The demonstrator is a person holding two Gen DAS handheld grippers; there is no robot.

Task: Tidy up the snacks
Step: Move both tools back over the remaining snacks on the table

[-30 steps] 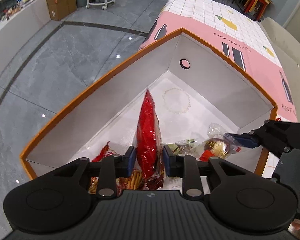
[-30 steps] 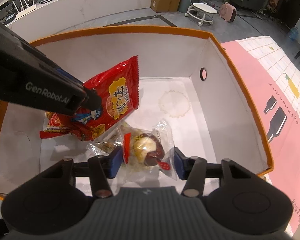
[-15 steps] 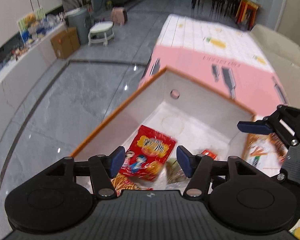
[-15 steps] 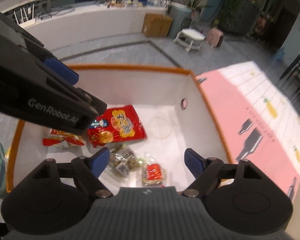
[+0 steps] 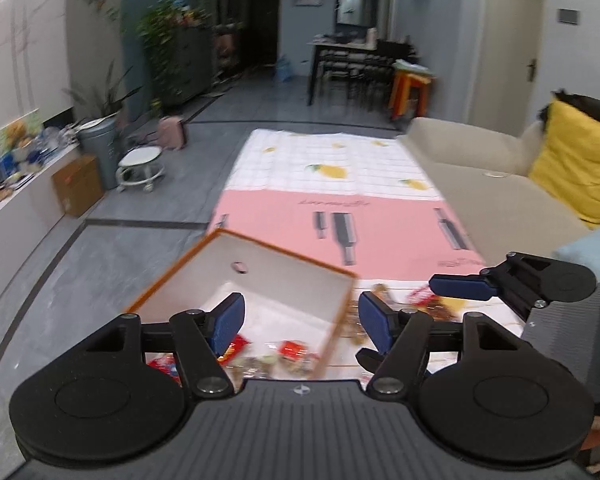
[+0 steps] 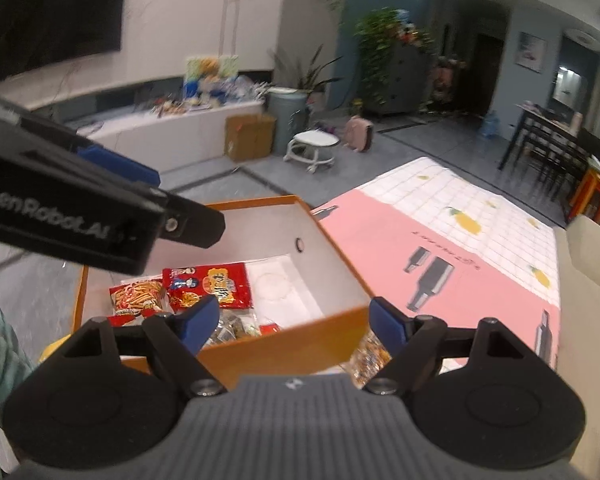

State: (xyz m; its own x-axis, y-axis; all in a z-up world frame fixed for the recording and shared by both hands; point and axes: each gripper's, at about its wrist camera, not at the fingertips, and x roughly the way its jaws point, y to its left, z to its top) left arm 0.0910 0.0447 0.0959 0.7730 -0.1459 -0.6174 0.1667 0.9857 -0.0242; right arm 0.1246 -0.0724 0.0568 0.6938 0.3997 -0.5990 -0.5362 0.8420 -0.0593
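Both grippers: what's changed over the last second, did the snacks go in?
Yes. The left gripper let go of the red snack bag, now lying flat in the orange box; its jaws are opening, empty. The right gripper released its clear-wrapped snack and stands open. Both pulled up and back from the box. The box stayed put.

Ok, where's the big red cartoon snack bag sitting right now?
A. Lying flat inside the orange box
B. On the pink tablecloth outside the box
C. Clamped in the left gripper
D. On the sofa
A: in the right wrist view the red cartoon bag lies flat on the floor of the orange box, free of both grippers.
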